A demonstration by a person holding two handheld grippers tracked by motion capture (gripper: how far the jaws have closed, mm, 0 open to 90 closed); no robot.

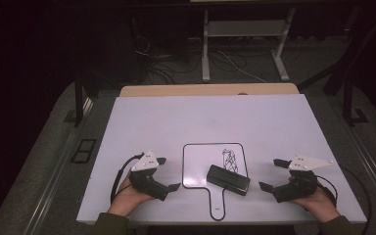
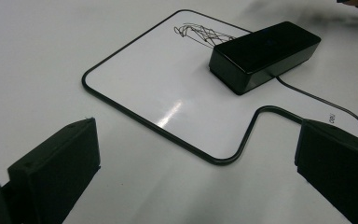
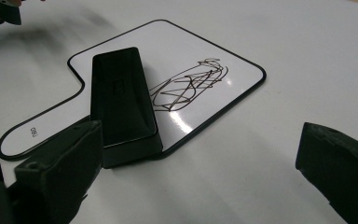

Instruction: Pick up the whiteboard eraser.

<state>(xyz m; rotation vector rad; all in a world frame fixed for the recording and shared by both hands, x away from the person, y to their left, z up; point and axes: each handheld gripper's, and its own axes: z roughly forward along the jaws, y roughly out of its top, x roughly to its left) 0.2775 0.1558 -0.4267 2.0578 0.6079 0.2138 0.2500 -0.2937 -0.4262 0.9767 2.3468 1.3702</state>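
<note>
While both grippers rest on the desk (image 1: pixel 274 122) with nothing in them, the work on hand looks like wiping the scribble (image 1: pixel 230 159) off the small paddle-shaped whiteboard (image 1: pixel 196 166) that lies flat at the near middle. The eraser (image 1: pixel 228 179) — a black block — sits on the board's near right part, its far edge just beside the ink, with the scribble on the far side of it.

The left gripper (image 1: pixel 168 173) lies left of the board, its fingers (image 2: pixel 56 163) spread wide with only bare desk between them. The right gripper (image 1: pixel 273 172) lies right of the board, fingers (image 3: pixel 58 163) likewise wide apart and empty; in its own view the eraser's near end sits close in front of one finger, apparently without touching it.

To do this step well, I would take the eraser with the right gripper, across its narrow width and near the middle of its length, so it does not pivot when pushed. The fingers should come down low on its sides, level with the board. The board looks light and slick — it may well slide on the desk, so the left gripper would do best pressing down on the handle (image 1: pixel 217 200) or the left edge before any stroke. Then short strokes towards the far side, keeping the eraser flat over the ink.
</note>
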